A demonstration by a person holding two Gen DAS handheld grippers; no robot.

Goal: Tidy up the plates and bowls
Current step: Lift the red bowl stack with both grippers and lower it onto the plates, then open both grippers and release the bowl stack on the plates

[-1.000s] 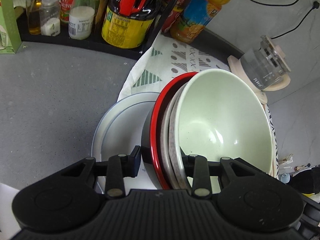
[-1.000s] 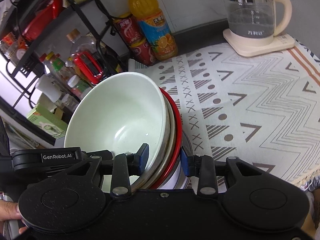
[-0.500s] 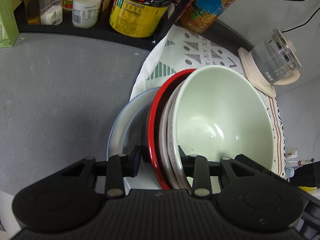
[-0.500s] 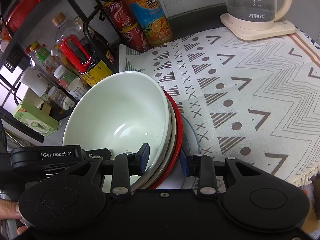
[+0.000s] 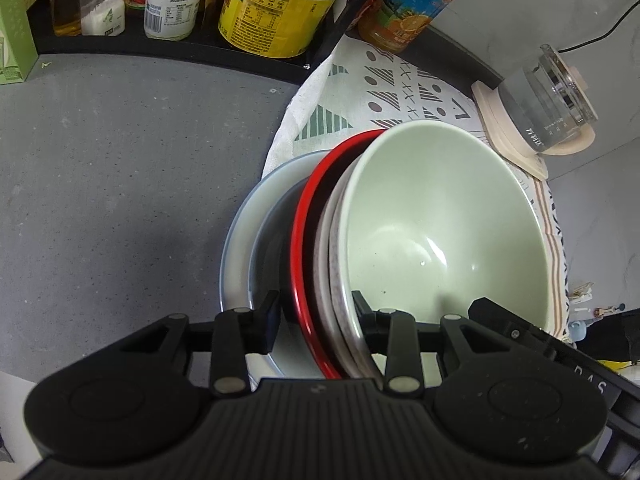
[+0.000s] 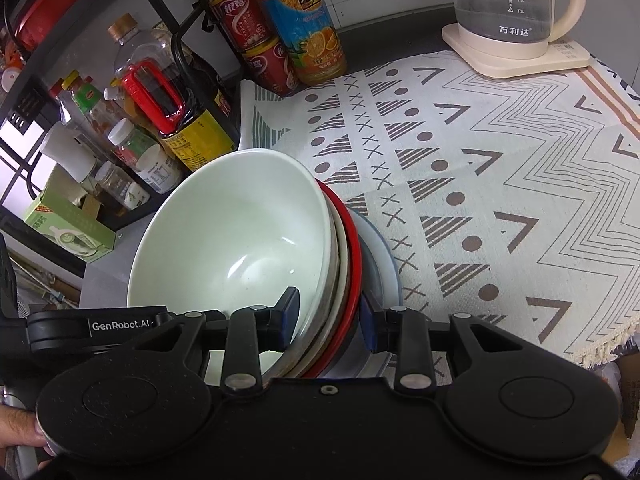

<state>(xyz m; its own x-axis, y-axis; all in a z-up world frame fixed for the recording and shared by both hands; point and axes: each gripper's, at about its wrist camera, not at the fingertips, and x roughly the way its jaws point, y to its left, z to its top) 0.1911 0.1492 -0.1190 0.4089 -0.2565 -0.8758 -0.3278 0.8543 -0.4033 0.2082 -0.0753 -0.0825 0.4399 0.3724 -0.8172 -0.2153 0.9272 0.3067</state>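
Observation:
A nested stack of bowls fills both views: a pale green bowl [image 5: 432,232] innermost, a speckled white bowl [image 5: 334,264] around it, and a red-rimmed black bowl [image 5: 302,240] outermost. Under it lies a grey-blue plate [image 5: 240,240]. My left gripper [image 5: 316,318] is shut on the stack's rims at the near side. My right gripper [image 6: 330,314] is shut on the opposite rims of the same stack, green bowl [image 6: 240,240], red rim [image 6: 352,256] and plate [image 6: 384,264] showing there. The stack is held tilted above the plate.
A black rack with sauce bottles [image 5: 276,8] and jars [image 5: 172,4] stands at the back of the grey counter [image 5: 100,180]. A patterned cloth [image 6: 500,180] covers the right side, with a glass kettle [image 6: 508,12], an orange drink bottle [image 6: 304,28] and red cans [image 6: 256,44].
Both grippers have lifted with the bowl stack in their hold; the counter, rack and plate look farther below and the stack sits more to the right in the left wrist view.

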